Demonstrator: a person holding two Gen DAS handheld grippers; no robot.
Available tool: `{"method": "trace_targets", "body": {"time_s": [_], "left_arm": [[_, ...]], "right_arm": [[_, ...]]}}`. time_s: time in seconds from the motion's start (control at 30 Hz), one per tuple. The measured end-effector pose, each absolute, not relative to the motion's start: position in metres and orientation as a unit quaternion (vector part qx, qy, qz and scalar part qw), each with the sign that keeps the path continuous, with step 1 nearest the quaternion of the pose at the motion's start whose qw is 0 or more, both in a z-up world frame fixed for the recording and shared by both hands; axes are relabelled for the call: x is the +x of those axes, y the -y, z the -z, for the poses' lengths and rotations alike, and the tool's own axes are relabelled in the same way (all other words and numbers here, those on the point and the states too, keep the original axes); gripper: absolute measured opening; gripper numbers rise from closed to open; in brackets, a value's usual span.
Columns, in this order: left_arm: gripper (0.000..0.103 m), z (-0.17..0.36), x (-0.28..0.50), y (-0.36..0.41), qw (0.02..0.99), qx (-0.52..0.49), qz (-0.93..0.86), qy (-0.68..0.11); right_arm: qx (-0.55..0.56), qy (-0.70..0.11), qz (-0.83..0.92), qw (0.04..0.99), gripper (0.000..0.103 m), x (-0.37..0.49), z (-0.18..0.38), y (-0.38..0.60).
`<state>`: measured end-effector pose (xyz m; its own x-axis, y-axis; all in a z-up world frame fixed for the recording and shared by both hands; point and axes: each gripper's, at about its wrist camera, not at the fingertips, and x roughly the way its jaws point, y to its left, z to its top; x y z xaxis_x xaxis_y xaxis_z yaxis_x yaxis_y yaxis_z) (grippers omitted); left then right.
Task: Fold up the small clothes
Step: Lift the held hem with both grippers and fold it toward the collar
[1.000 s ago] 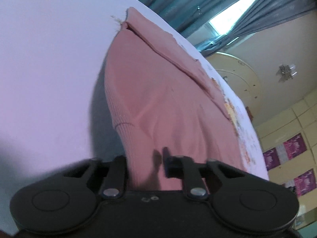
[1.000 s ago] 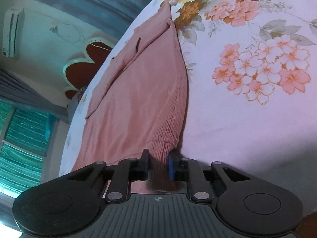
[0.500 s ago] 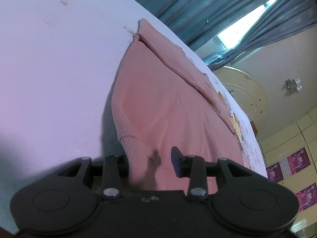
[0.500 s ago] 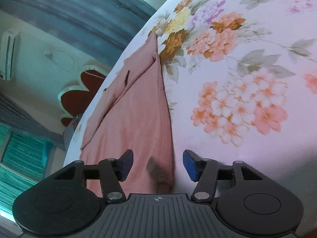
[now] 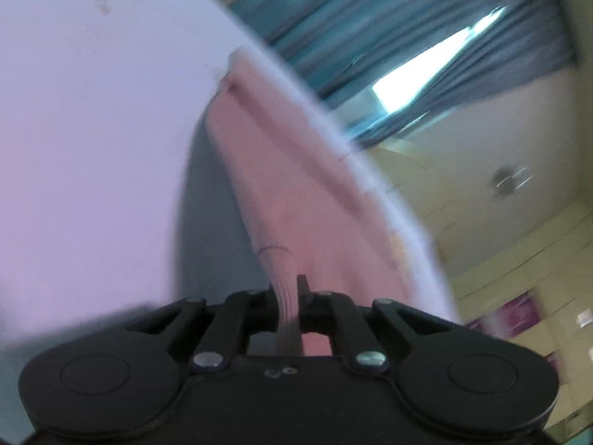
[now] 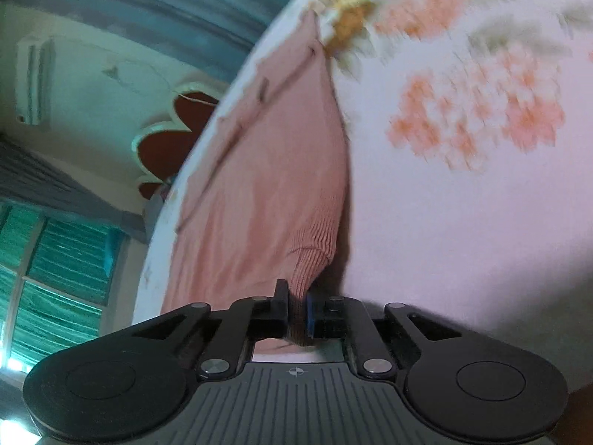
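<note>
Left wrist view: the black two-finger left gripper (image 5: 290,298) has its jaws pinched together on the ribbed hem of a pink knitted garment (image 5: 296,200), which stretches taut and raised from the fingers away across a pale lilac bedsheet (image 5: 92,141). The picture is blurred. Beyond the bed's edge hang blue-grey curtains (image 5: 370,33) around a bright window.

Right wrist view: the black right gripper (image 6: 296,313) is closing its jaws, and the pads already press on the garment's (image 6: 267,170) other ribbed corner. The pink cloth runs from there up along the sheet (image 6: 463,222), here printed with orange and peach flowers. A white air conditioner (image 6: 35,81) sits on the far wall.
</note>
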<state>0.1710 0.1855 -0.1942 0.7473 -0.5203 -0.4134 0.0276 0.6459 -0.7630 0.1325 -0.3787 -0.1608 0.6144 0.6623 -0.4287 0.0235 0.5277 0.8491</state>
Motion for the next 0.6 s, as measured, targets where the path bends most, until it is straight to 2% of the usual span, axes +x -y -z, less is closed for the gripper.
{"method": "trace_targets", "body": {"time_s": [0.07, 0.13, 0.2, 0.4, 0.6], "left_arm": [[0.005, 0.197, 0.172, -0.183, 0.858, -0.362, 0.13, -0.34], [0.005, 0.208, 0.176, -0.178, 0.856, -0.337, 0.108, -0.377], [0.005, 0.206, 0.172, -0.179, 0.856, -0.352, 0.103, -0.364], [0.005, 0.165, 0.179, -0.182, 0.865, -0.391, 0.111, -0.294], [0.005, 0.12, 0.24, -0.18, 0.864, -0.427, 0.133, -0.233]], "right_arm": [[0.442, -0.371, -0.197, 0.792, 0.007, 0.131, 0.155, 0.385], [0.411, -0.403, -0.185, 0.797, 0.007, 0.139, 0.163, 0.381], [0.404, -0.415, -0.183, 0.794, 0.007, 0.144, 0.167, 0.378], [0.403, -0.338, -0.207, 0.825, 0.007, 0.163, 0.115, 0.386], [0.408, -0.282, -0.214, 0.842, 0.007, 0.241, 0.065, 0.382]]}}
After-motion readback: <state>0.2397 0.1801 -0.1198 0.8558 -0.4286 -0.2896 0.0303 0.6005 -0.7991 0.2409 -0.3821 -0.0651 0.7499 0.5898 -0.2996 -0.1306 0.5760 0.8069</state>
